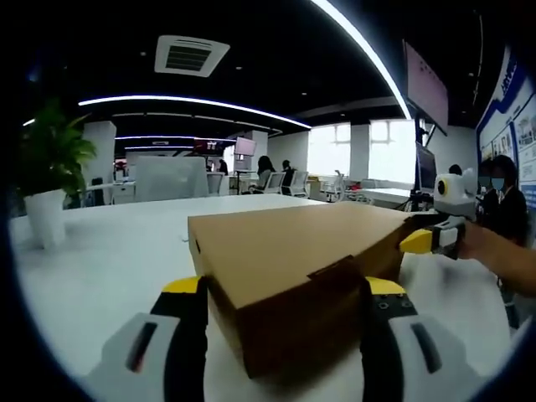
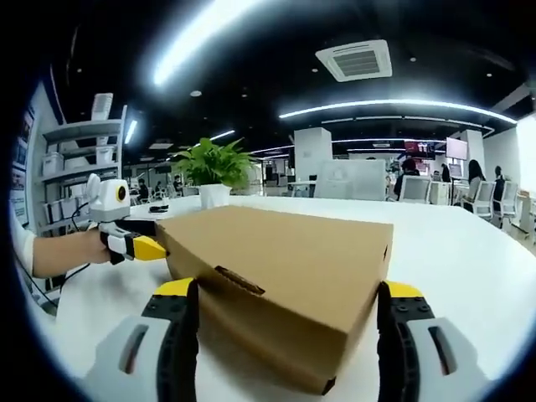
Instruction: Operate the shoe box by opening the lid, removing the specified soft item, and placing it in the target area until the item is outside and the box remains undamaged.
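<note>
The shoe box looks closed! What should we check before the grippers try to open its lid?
1. Lid: the shoe box is shut, its tab tucked in. Ok.
2. Box condition: no dents or tears on the sides in view. Ok.
3. Left gripper: open, a finger on each side of the near end. Whether they touch the cardboard: cannot tell.
4. Right gripper: open, straddling the opposite end. Ok.
5. Soft item inside: hidden by the lid. Cannot tell.
6. Room to put it down: bare white table beside the box; the potted plant stands well away. Ok.
</note>
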Motion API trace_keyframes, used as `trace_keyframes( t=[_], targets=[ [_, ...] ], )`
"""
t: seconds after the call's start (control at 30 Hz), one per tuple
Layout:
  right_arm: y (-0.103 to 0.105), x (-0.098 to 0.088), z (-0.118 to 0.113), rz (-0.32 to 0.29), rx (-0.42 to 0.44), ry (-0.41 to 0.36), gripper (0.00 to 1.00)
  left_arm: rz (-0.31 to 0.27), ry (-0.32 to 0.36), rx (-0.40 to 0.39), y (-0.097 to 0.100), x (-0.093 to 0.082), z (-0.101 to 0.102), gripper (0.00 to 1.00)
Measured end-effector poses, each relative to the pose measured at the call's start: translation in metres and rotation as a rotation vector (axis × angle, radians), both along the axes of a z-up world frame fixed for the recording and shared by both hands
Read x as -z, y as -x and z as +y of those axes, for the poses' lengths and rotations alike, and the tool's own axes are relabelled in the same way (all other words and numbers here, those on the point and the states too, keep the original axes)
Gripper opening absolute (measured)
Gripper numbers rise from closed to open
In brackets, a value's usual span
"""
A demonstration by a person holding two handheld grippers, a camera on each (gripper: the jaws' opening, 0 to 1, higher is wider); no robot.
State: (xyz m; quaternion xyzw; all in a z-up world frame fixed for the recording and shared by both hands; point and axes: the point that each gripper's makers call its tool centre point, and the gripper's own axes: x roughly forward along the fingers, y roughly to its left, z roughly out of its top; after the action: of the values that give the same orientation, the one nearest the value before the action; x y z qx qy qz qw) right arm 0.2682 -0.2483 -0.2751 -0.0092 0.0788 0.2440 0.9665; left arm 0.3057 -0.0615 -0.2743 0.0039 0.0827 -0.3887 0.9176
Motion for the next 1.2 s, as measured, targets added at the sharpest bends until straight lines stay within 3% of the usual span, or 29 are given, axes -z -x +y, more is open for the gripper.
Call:
trace_keyframes(
  t=[0.8,1.2],
  targets=[
    [0.015,0.000,0.008,-0.008,-0.010,-0.012,0.88,0.006,0.009,-0.048,0.022,0.001,0.014,0.73],
    [0.019,0.000,0.012,-0.017,-0.012,-0.021,0.87,0.005,0.008,-0.068,0.043,0.001,0.016,0.71]
  ],
)
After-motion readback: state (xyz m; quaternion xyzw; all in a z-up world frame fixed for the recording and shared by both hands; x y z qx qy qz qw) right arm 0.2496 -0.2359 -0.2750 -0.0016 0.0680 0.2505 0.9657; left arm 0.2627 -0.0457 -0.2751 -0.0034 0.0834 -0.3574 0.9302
